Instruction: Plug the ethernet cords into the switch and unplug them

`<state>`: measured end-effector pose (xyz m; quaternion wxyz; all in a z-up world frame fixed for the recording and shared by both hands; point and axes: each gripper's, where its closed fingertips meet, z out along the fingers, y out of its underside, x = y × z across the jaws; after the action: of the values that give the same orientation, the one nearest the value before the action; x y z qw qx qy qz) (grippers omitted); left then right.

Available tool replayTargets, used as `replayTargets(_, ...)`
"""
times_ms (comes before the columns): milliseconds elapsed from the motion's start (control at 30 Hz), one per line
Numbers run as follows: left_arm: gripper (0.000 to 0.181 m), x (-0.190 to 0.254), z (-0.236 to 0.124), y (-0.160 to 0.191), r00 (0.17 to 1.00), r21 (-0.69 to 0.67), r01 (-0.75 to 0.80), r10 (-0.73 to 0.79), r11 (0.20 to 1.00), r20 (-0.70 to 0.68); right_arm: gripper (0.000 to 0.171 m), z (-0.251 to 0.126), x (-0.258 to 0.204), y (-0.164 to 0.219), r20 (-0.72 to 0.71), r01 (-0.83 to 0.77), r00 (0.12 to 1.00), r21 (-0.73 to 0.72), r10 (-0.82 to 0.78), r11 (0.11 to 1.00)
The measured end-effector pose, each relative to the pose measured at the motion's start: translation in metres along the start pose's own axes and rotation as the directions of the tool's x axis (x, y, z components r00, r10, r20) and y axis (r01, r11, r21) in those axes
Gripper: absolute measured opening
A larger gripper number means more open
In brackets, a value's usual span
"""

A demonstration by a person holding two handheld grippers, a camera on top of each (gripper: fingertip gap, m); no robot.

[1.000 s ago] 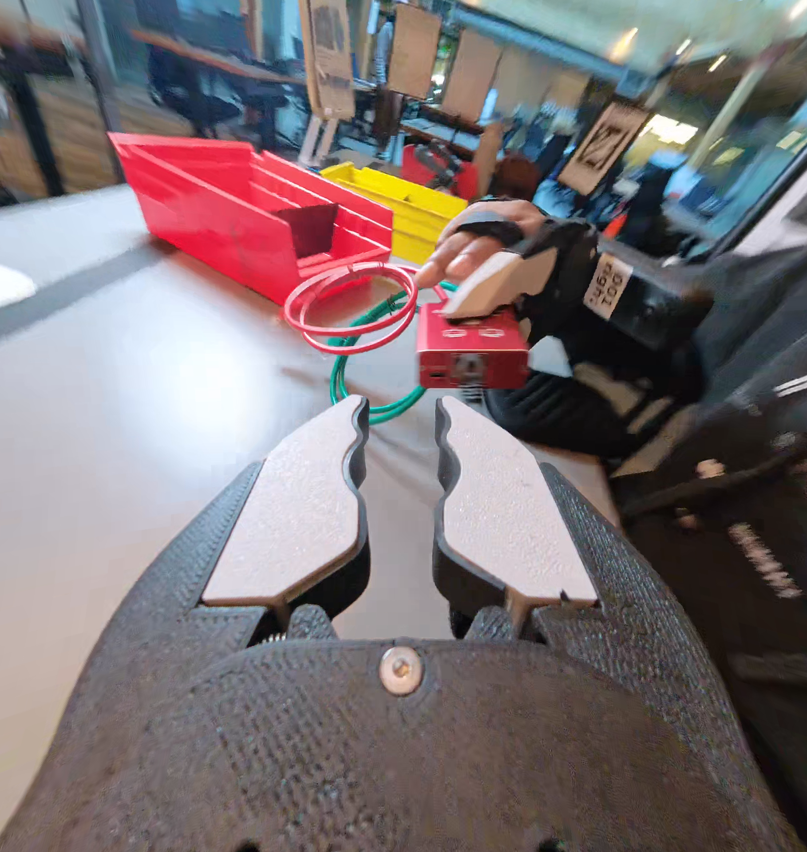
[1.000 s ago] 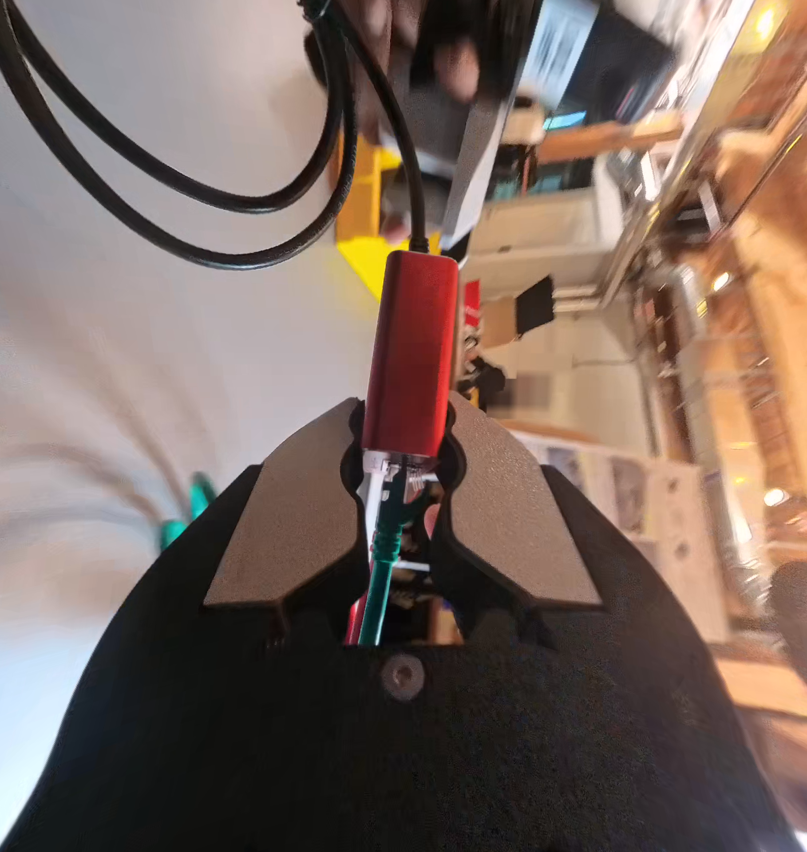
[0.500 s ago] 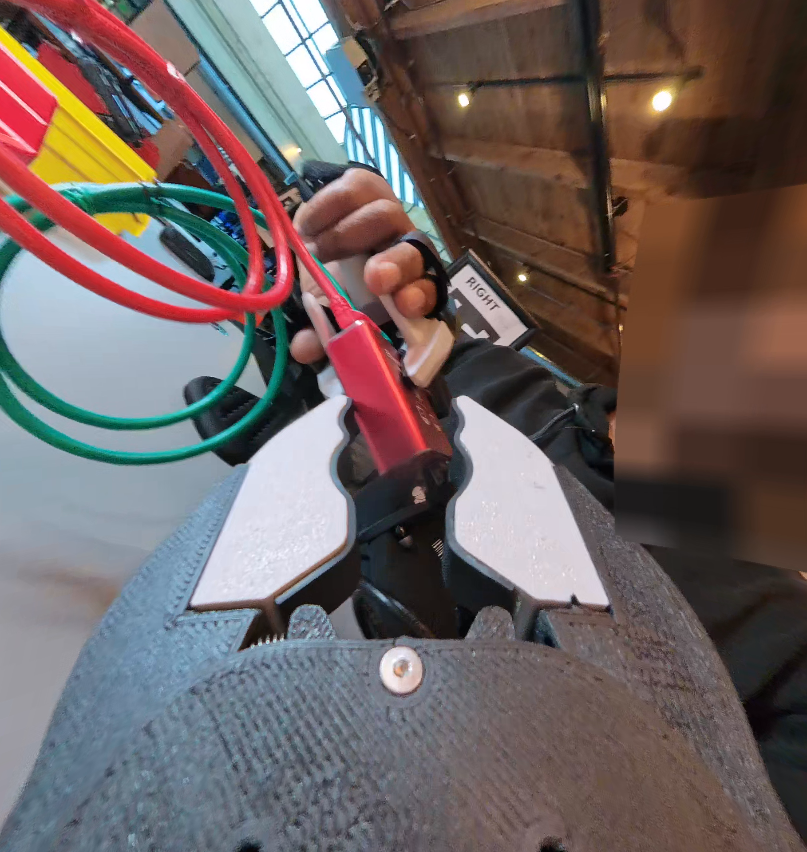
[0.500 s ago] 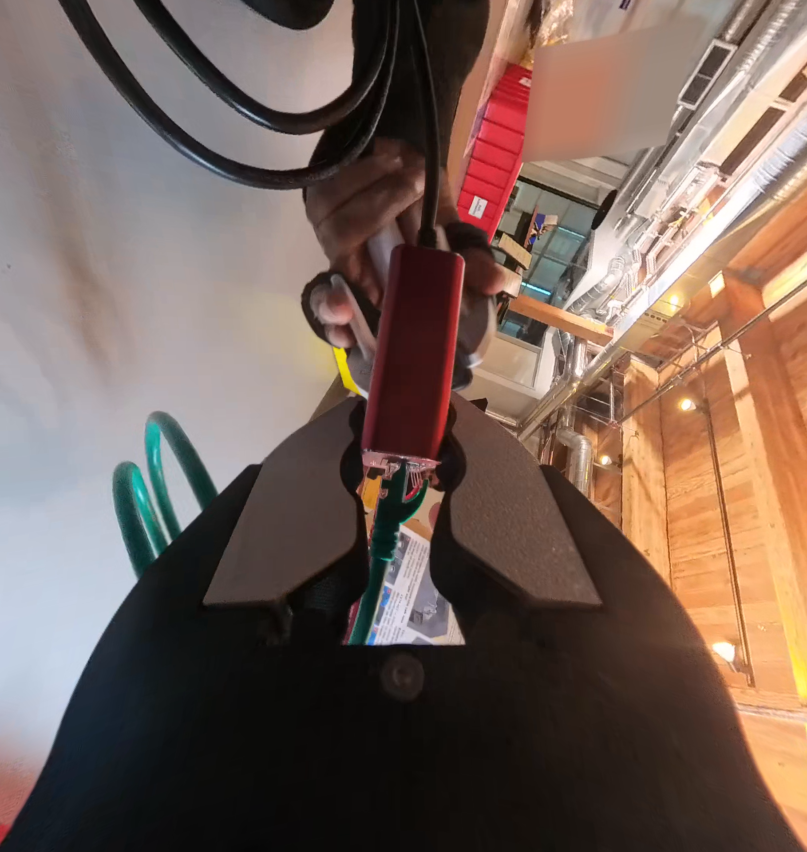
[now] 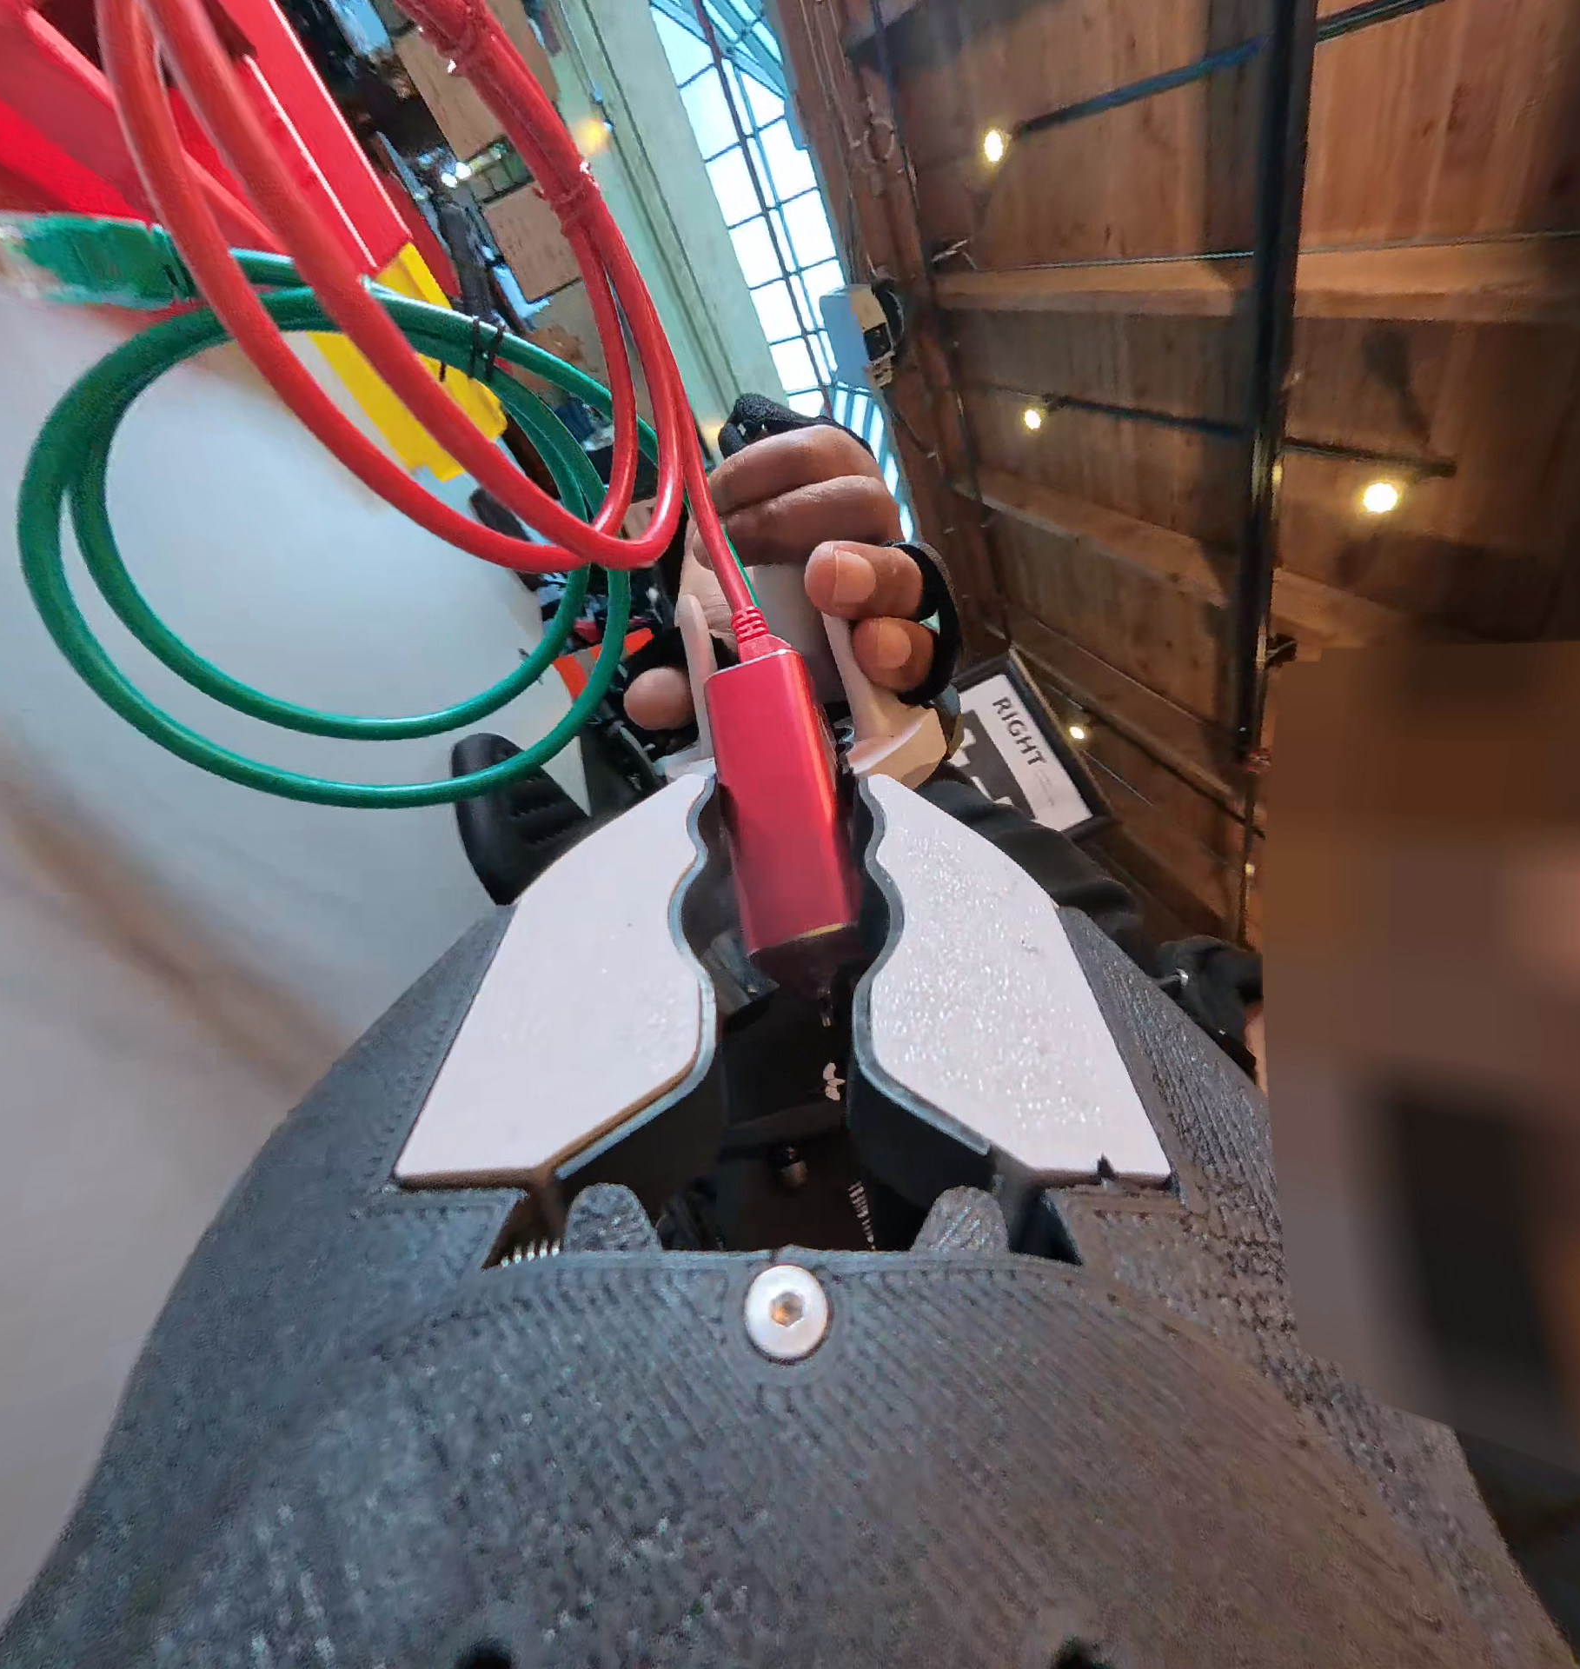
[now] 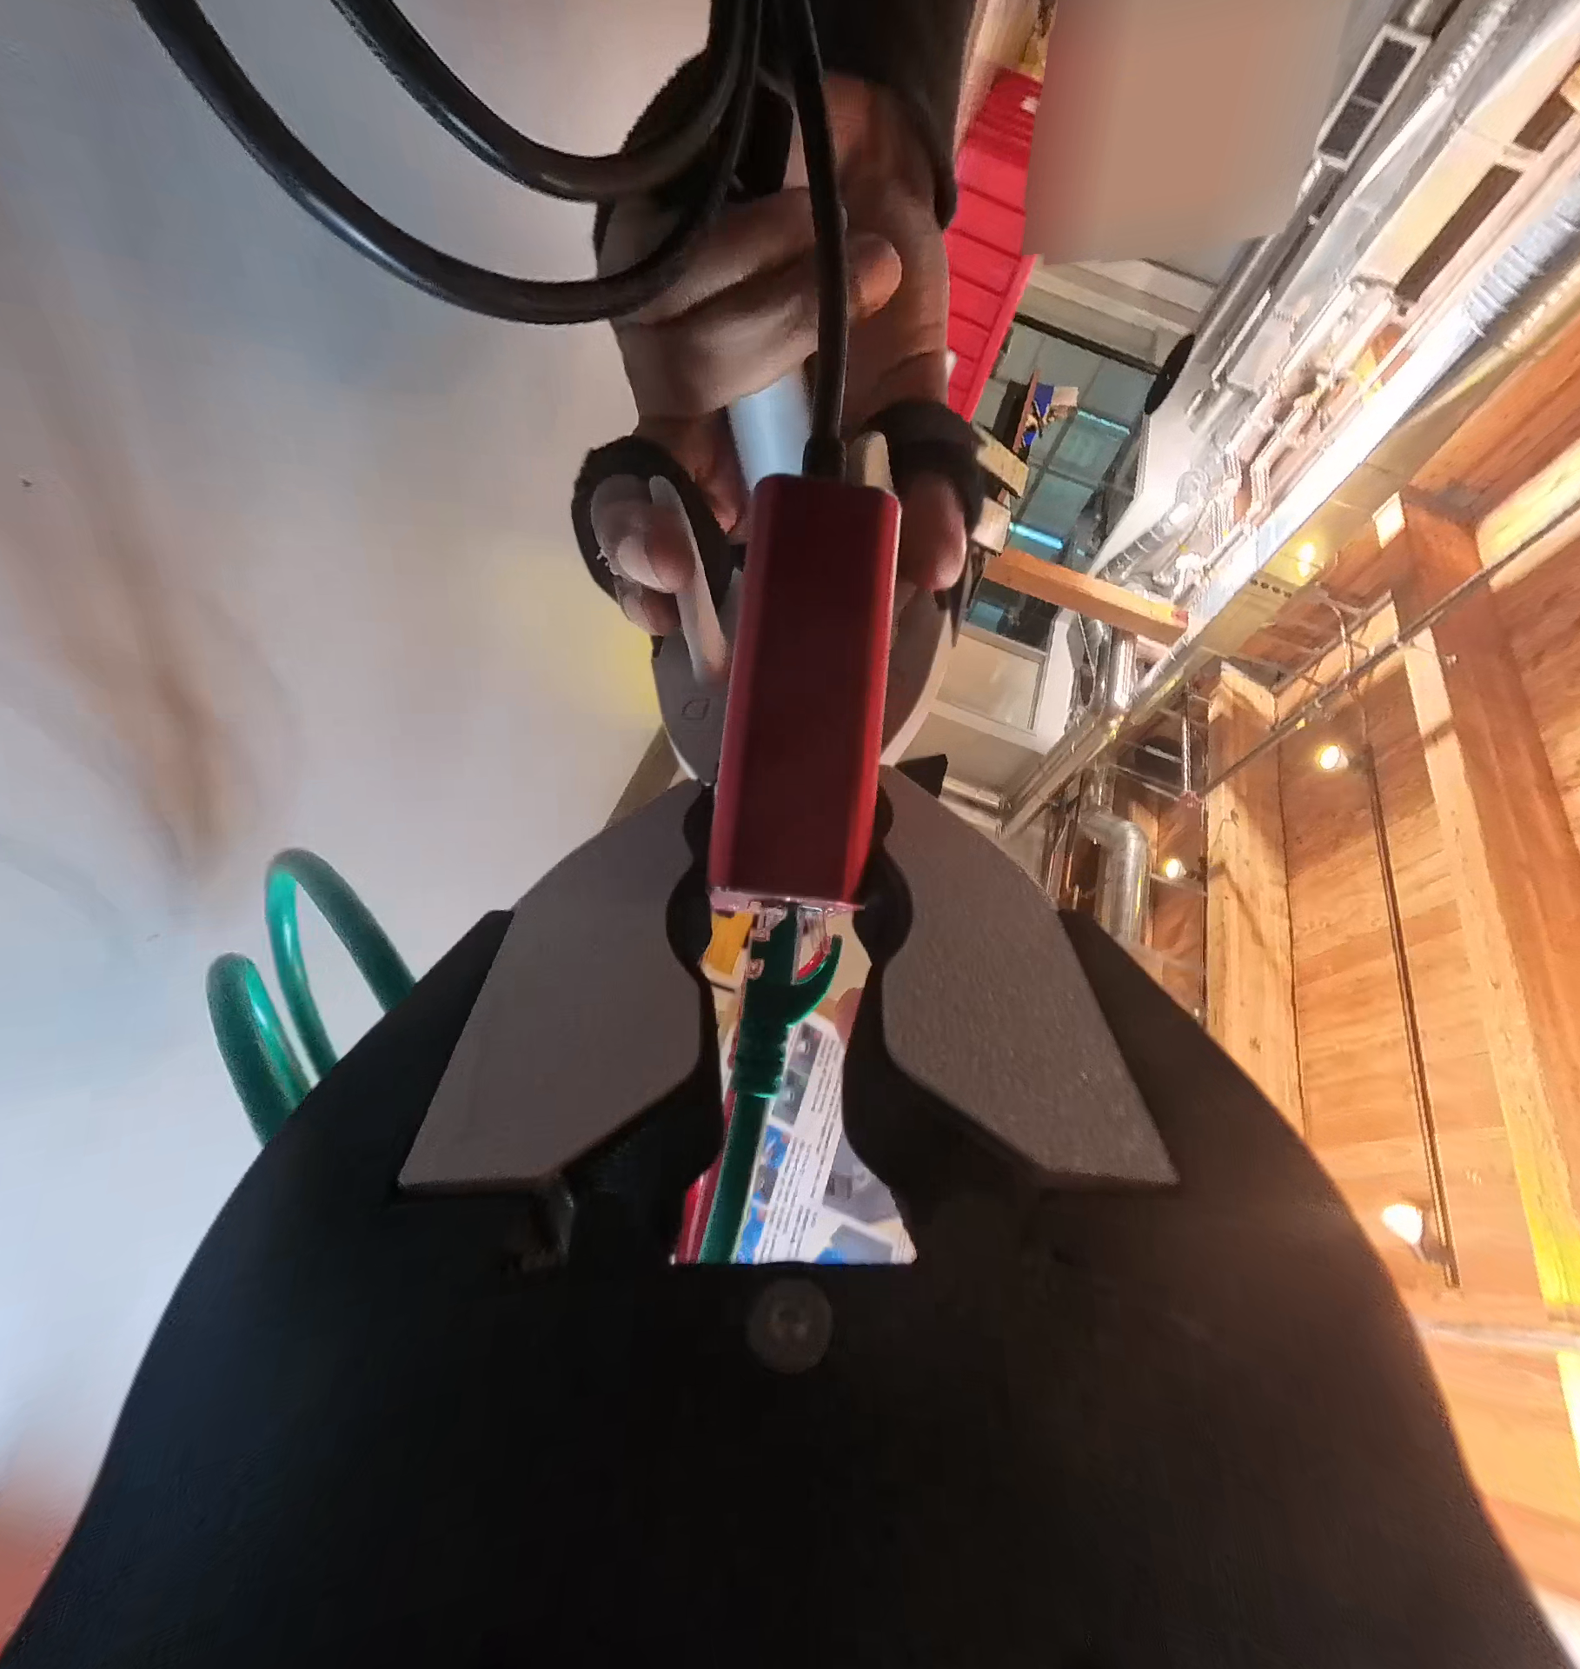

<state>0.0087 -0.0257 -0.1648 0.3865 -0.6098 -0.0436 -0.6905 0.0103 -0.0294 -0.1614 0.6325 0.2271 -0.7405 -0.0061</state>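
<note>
Switch (image 5: 782, 795) sits right in the left wrist view, a slim red box wedged between the two grey pads (image 5: 579, 975) of the left gripper (image 5: 782, 813), which is clamped on its near end. A red cord (image 5: 624, 298) runs up from the far end of the switch, where its plug is seated, and loops overhead. A green cord (image 5: 335, 722) hangs in a double coil to the left, its free clear-tipped plug (image 5: 55, 257) dangling at the upper left, in nothing. Beyond the switch a hand (image 5: 813, 560) with black finger straps works the handle of the other gripper. Red bin (image 5: 299, 153) and yellow bin (image 5: 389, 397) lie at the top left past the pale surface (image 5: 181, 903), with wooden beams and small lights to the right.

Over to the right wrist view: the right gripper (image 6: 791, 813) is closed on the same switch (image 6: 804, 677) from the opposite end, dark pads (image 6: 588, 993) pressing both flanks. In the gap between the pads, the green cord's plug (image 6: 782, 957) is seated in the near face of the switch, the cord (image 6: 741, 1138) trailing back toward the camera. More green coil (image 6: 290, 975) pokes out at the left. At the far end a black cable (image 6: 827, 271) goes up and loops across the top. Behind it a strapped hand (image 6: 768, 316) grips the other gripper's handle. Red bin (image 6: 985, 235) sits past the hand, wood walls and piping to the right.
</note>
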Motion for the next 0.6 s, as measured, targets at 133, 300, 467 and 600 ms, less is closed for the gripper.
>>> replayTargets(133, 0.027, -0.009, -0.008, -0.023, 0.988, 0.117, -0.092, 0.076, 0.989, 0.134, 0.030, 0.008, -0.007, 0.048, -0.056, -0.195, 0.981, -0.255, 0.187, 0.947)
replayTargets(300, 0.026, -0.030, -0.039, -0.054, 0.969, 0.325, -0.074, -0.009, 0.943, 0.247, 0.039, 0.014, -0.017, 0.051, -0.100, -0.347, 0.937, -0.351, 0.333, 0.870)
replayTargets(467, 0.027, -0.030, -0.031, -0.054, 0.957, 0.366, -0.091, -0.021, 0.926, 0.290, 0.029, 0.029, -0.020, 0.050, -0.087, -0.320, 0.946, -0.407, 0.313, 0.855)
replayTargets(600, 0.031, -0.011, -0.029, -0.054, 0.966, 0.397, -0.134, 0.030, 0.908, 0.257, 0.027, 0.026, -0.006, 0.051, -0.102, -0.364, 0.931, -0.353, 0.352, 0.862)
